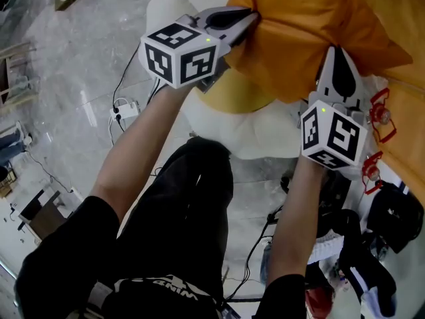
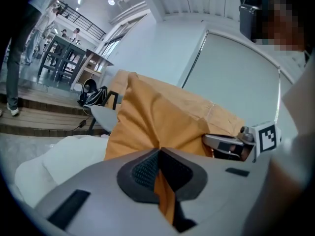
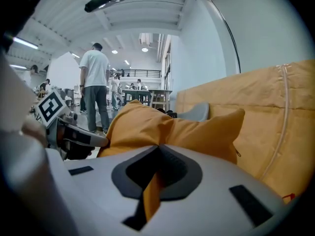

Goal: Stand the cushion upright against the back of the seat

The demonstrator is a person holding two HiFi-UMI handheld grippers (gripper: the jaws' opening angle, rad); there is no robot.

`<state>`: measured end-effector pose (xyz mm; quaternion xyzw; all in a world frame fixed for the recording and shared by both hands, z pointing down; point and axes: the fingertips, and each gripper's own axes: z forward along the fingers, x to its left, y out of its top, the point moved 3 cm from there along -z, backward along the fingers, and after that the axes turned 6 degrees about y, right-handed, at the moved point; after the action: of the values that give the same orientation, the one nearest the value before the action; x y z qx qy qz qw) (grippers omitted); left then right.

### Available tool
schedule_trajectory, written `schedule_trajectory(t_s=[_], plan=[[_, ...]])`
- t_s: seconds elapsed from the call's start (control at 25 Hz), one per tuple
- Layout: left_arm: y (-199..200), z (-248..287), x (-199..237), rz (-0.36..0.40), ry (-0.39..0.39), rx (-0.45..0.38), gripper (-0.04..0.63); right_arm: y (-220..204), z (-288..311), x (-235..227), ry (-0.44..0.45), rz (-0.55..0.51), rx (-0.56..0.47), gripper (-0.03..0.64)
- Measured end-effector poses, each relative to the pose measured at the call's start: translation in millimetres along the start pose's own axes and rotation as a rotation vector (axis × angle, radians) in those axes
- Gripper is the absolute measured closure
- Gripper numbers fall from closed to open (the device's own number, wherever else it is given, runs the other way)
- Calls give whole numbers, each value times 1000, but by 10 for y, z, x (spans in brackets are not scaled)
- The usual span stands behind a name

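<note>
My left gripper (image 1: 244,20) and right gripper (image 1: 336,55) are both clamped on the fabric of the cushion (image 1: 305,25). It hangs near the seat back (image 3: 268,117), so standing it upright there is not yet done.

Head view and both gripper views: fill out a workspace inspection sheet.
Surface: white padded seat, with an orange backrest beside it.
Job's things: orange cushion, held at two edges over the seat, not yet against the backrest.
Clutter: black bag; red objects, too small to identify.
Grippers: left gripper and right gripper are each shut on cushion fabric.
Cables: white power strip and black cables on the floor.
Surroundings: a person stands near tables in the background.
</note>
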<state>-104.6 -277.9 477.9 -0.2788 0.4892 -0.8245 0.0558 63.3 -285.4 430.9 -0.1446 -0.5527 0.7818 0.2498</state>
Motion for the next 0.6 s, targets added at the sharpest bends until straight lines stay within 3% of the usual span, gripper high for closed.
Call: schedule_trajectory(t_s=[0.24,0.6], plan=[[-113,14,233,3,51,25,583,-109,73,198,18,-37,7,589],[-182,-59,389,24,119,32,528,-132,0,404,35,-76,-4,581]])
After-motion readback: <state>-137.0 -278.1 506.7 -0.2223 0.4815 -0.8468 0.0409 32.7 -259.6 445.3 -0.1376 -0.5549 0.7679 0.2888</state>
